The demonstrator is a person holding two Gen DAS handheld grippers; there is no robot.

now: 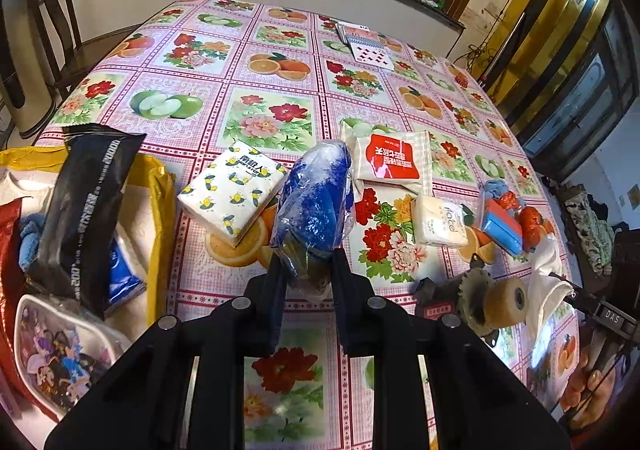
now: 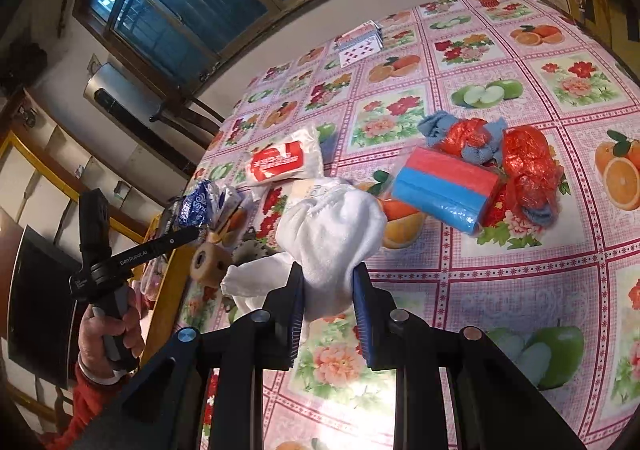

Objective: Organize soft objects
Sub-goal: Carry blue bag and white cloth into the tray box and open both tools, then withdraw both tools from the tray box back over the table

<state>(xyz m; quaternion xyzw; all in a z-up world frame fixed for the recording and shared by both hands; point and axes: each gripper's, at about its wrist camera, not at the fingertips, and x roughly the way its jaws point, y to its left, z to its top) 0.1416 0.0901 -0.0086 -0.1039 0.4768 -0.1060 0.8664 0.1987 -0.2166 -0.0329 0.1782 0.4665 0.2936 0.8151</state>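
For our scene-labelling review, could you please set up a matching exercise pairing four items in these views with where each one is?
Things:
1. blue-and-white plastic package
2. white cloth
3. black wipes pack
4. playing cards

Places:
A. at the far end of the table
B. clamped in the right tool
C. clamped in the left tool
D. lying across the yellow bag

Pairs: 1-C, 2-B, 3-D, 4-A
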